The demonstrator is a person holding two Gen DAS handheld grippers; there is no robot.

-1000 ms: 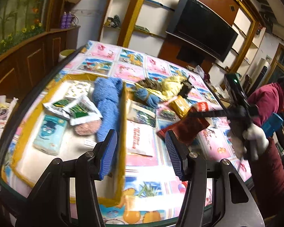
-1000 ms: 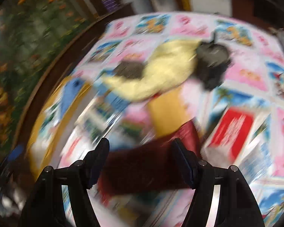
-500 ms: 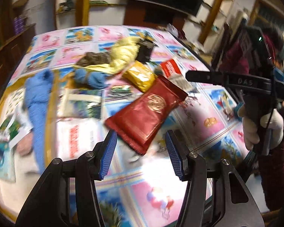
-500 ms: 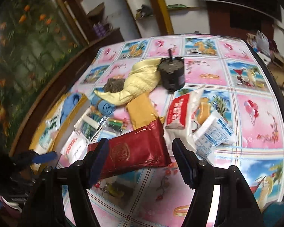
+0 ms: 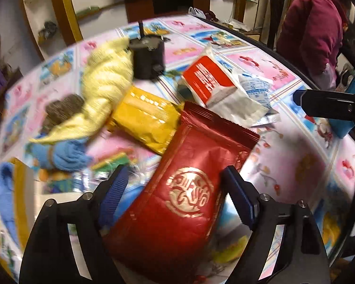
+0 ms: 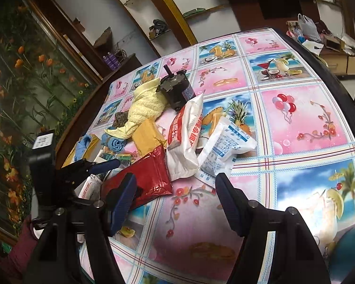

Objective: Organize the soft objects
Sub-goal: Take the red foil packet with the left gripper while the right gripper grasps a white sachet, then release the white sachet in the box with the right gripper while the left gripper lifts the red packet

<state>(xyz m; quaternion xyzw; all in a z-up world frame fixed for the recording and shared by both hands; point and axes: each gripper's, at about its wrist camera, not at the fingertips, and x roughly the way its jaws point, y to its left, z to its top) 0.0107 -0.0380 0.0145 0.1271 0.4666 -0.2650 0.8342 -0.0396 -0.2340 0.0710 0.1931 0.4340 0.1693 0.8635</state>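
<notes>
A dark red foil pouch (image 5: 189, 177) with a gold seal lies on the patterned tablecloth, also visible in the right wrist view (image 6: 149, 175). My left gripper (image 5: 177, 191) straddles the red pouch's lower half. Its jaws are opening and the blue pads stand clear of the foil on both sides. From the right wrist view, the left gripper (image 6: 106, 170) sits over the pouch's left end. My right gripper (image 6: 175, 189) is open over bare cloth just right of the pouch, holding nothing. Behind lie a yellow pouch (image 5: 144, 120), a yellow towel (image 5: 101, 90) and a rolled blue cloth (image 5: 64, 153).
A red-and-white packet (image 6: 184, 132) and a white-and-blue packet (image 6: 224, 146) overlap near the pouch's top. A black motor (image 6: 177, 90) stands behind them. A yellow-rimmed tray (image 5: 19, 182) holding a blue towel (image 5: 2, 189) is at the left. A person in maroon (image 5: 314, 23) is far right.
My left gripper swung from above the tray over to the red pouch, dropped close and spread wider. The right gripper drew back to the right, leaving the pouch on the table.
</notes>
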